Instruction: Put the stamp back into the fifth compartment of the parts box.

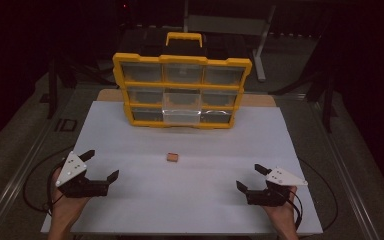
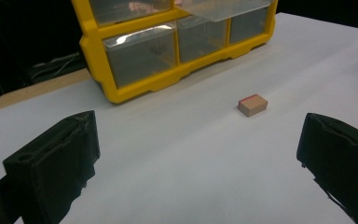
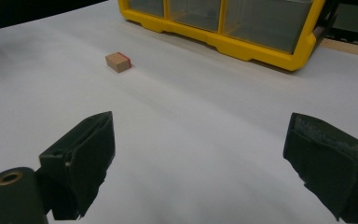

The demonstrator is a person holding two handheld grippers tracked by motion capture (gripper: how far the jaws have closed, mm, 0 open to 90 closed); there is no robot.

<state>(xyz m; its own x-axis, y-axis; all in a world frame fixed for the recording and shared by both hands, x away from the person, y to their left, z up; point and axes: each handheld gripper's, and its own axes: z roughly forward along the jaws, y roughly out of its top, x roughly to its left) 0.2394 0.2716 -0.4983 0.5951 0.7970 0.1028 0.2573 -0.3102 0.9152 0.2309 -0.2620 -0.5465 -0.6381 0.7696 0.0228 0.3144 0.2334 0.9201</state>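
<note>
- High view: the left hand-held gripper sits in the lower left of the frame with its jaws spread wide and nothing between them. A hand comes up from the bottom edge to hold it, and a grey three-cornered plate rides on top.
- Same view, lower right: the right hand-held gripper is spread open too, also holding nothing, with its own grey plate on top.
- Between them, a bit above in the middle of the frame, a small wooden block lies on the white tabletop, well apart from both grippers.
- In the upper middle stands a yellow organizer box with clear drawers and a yellow handle on top. The bottom-middle drawer looks pulled out a little.
- Left gripper view: both black jaws rise from the bottom corners, far apart. The block is right of centre, flat on the tabletop, with a reddish edge on its far side. The organizer fills the upper part of the frame, and a clear drawer sticks out at the top.
- Right gripper view: jaws wide apart again, bare tabletop between them. The block is in the upper left, its red-edged end facing right. The organizer runs along the upper right.
</note>
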